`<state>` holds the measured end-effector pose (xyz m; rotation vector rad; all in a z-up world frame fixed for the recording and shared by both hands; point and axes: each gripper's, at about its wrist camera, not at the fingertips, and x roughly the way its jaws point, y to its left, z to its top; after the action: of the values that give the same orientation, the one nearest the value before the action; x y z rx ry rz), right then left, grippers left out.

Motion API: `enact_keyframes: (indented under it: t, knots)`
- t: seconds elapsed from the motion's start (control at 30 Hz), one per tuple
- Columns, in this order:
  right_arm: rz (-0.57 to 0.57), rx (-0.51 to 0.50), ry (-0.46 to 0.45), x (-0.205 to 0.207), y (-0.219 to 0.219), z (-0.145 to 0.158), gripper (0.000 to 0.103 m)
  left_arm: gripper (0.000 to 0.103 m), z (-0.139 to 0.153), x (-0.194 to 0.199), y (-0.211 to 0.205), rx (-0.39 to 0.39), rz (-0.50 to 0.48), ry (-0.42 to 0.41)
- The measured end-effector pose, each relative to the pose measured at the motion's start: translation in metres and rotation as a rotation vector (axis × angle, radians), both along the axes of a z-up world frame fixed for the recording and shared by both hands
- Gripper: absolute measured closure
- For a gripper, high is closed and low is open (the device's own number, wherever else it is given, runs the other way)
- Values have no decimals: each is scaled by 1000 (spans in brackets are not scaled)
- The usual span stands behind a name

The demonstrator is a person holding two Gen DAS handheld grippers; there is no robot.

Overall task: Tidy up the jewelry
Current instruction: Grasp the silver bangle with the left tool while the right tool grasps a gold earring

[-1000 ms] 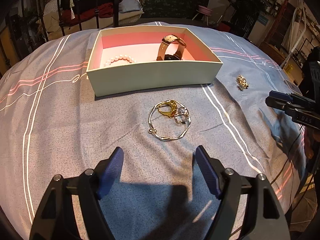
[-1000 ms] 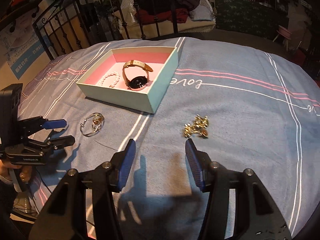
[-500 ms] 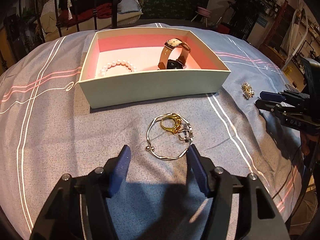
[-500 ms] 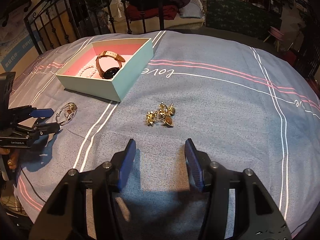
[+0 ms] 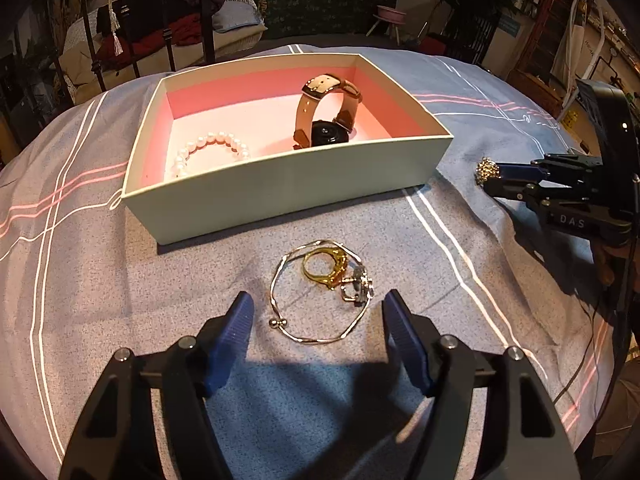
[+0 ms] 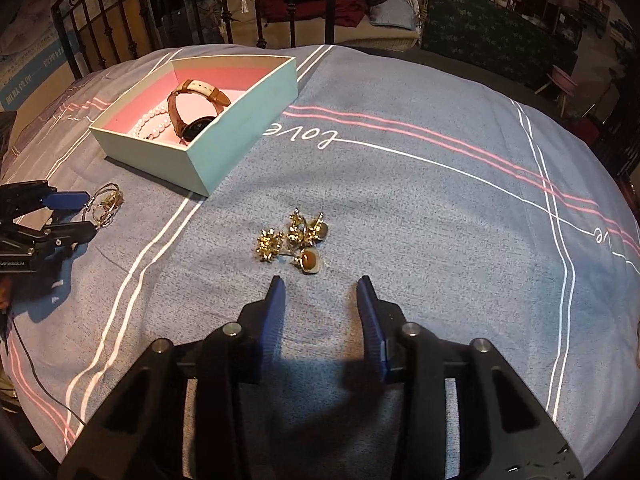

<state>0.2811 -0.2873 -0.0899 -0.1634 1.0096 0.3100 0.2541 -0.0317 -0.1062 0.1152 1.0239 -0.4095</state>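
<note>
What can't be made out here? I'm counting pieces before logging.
- Pearl bracelet: near part hidden by the box wall, left view.
- Watch covers some pearls, right view.
- Gold cluster: tangled, count unclear; tiny in left view, beside the right tongs.
- Rings inside the bangle: overlapping, count unclear.

Not much readable here. The bedsheet (image 6: 400, 208) had "love" in white cursive (upside down from the right wrist view), and a second bit of the same script sat at its right edge, cut off so I couldn't read it whole. The right gripper (image 5: 486, 180) body showed "DAS" in the left wrist view. The left gripper (image 6: 86, 214) body carried a small white label, looked like "GenRobot.AI". A blue banner (image 6: 28, 84) at far left had white characters, too blurry to read.
</note>
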Motion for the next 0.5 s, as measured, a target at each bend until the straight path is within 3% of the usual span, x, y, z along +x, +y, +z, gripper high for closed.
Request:
enact_keyframes:
  t: [0.1, 0.37, 0.5]
  knots:
    - [19, -2, -5, 7, 8, -2, 69, 54, 1, -1, 5, -12, 15, -10]
    - [15, -6, -12, 16, 18, -5, 76, 56, 2, 0, 10, -26, 18, -22]
    - [-4, 11, -16, 11, 15, -6, 84, 56, 3, -5, 12, -39, 14, -31]
